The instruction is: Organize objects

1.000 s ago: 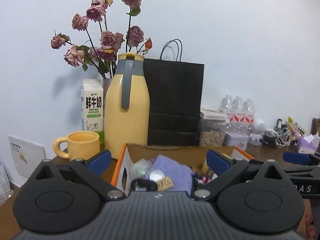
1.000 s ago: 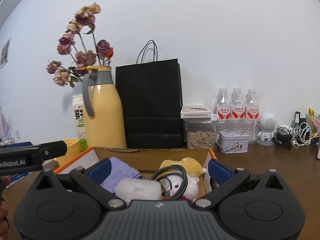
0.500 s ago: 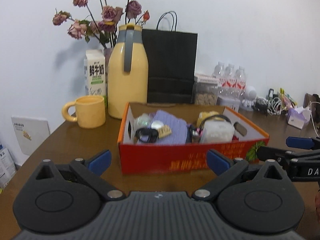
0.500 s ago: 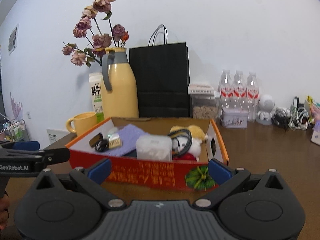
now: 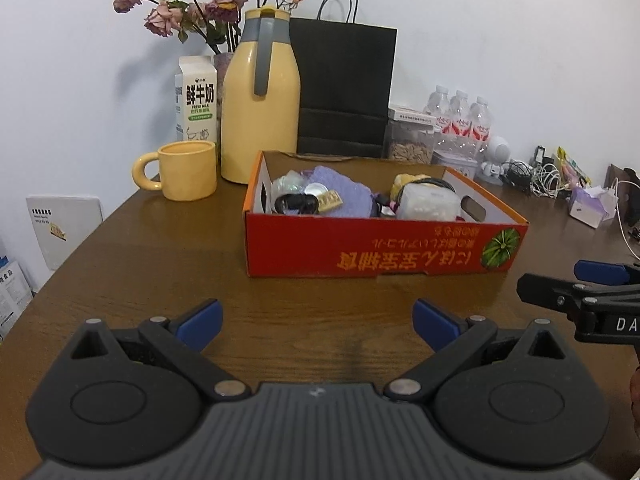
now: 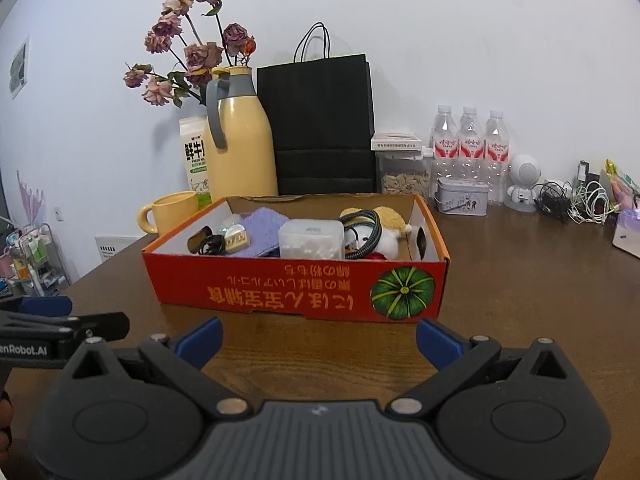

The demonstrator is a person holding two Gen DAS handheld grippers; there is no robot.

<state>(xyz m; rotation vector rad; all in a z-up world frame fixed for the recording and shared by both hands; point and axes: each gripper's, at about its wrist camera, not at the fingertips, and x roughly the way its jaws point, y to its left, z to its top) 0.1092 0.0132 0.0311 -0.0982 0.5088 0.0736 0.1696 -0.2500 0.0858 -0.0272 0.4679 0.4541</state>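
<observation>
1. Left gripper [image 5: 316,318] and right gripper [image 6: 318,338] both hang wide, holding nothing, over the brown wooden table [image 5: 160,260]
2. Ahead, near, sits the red cardboard box [image 6: 296,292], already loaded with small items
3. Judged: packing looks finished; next calls for confirming nothing loose remains

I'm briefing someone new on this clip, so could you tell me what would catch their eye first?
Probably the red box in the middle of the brown table, filled with small odds and ends. Behind it, by the wall, stand a tall yellow jug, dried roses and a black paper bag. Both open grippers sit in front of the box.
</observation>
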